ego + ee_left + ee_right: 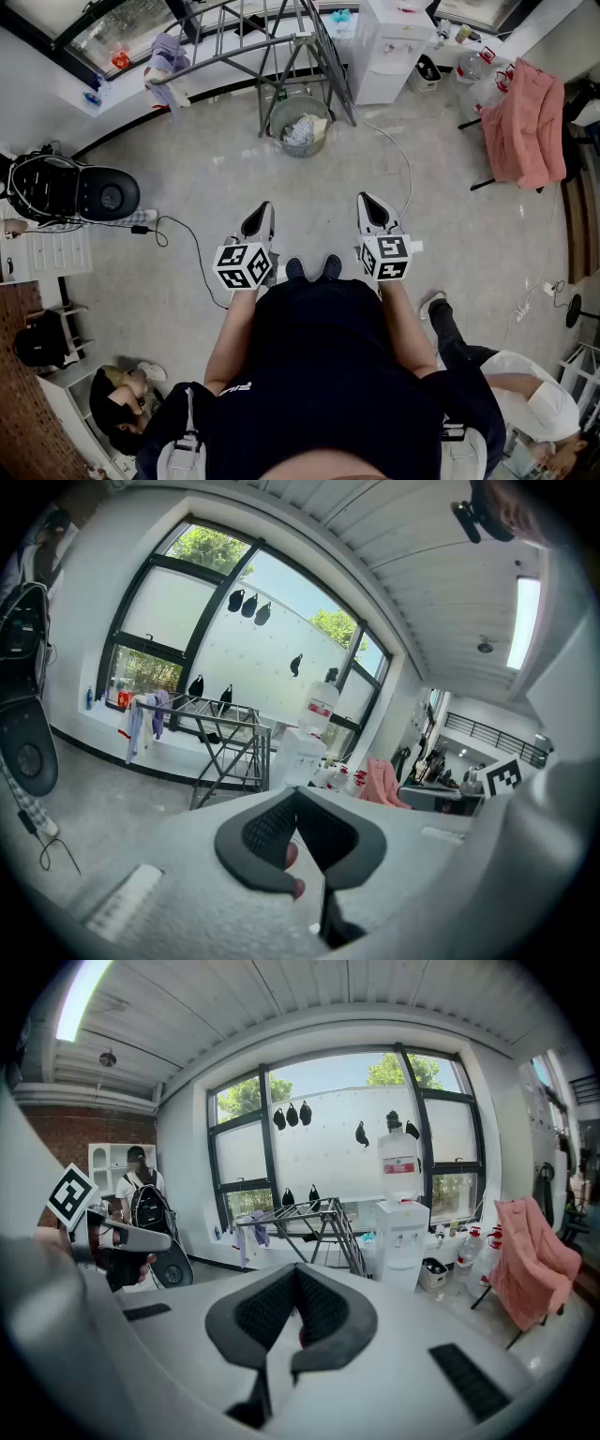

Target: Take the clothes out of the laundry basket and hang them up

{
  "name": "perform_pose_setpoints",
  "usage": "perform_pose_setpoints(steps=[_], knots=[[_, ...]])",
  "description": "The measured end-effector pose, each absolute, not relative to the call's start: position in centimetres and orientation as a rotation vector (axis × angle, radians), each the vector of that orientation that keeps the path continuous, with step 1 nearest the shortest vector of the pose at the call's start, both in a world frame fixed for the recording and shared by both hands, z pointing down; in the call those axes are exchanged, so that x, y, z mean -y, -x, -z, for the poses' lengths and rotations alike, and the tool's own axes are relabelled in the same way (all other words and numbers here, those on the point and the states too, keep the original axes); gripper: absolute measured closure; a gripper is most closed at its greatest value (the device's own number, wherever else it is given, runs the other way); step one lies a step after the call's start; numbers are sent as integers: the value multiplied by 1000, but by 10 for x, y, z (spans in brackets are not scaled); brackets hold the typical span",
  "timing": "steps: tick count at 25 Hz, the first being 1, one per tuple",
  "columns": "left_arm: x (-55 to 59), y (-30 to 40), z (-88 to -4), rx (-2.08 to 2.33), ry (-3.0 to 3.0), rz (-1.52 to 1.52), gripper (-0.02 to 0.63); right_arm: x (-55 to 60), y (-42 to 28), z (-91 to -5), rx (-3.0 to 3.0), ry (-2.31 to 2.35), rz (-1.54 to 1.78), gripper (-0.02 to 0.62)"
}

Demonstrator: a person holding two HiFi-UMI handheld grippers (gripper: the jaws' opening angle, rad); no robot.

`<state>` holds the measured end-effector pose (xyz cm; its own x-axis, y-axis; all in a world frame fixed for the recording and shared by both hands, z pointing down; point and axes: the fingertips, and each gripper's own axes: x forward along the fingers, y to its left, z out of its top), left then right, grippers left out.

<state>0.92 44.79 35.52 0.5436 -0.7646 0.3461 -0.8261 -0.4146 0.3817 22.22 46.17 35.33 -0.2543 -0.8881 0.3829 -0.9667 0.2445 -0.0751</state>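
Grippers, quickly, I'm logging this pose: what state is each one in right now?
Left gripper: closed, nothing between its jaws.
Right gripper: closed, nothing between its jaws.

Bright window daylight, fisheye edges, blurred near foreground

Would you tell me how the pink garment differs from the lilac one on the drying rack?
The pink garment is salmon and spread wide at the right; the lilac garment is pale purple, bunched small on the grey drying rack. Both hang off the floor.
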Motion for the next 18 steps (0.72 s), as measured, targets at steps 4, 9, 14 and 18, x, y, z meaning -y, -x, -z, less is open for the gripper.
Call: perform_pose_setpoints(steps=[4, 9, 14, 18], knots=[[-448, -12, -359, 1281, -2270, -167, 583, -462, -225, -356, 2259, -1727, -436, 597], [-442, -15, -359, 1287, -2271, -176, 583, -458, -228, -356, 2261, -1721, -444, 597], [-440, -22, -361, 1289, -2262, -195, 583, -456, -232, -359, 2272, -1700, -470, 597], [-440, -30, -363, 1293, -2265, -204, 583, -457, -237, -363, 2296, -1683, -483, 595]])
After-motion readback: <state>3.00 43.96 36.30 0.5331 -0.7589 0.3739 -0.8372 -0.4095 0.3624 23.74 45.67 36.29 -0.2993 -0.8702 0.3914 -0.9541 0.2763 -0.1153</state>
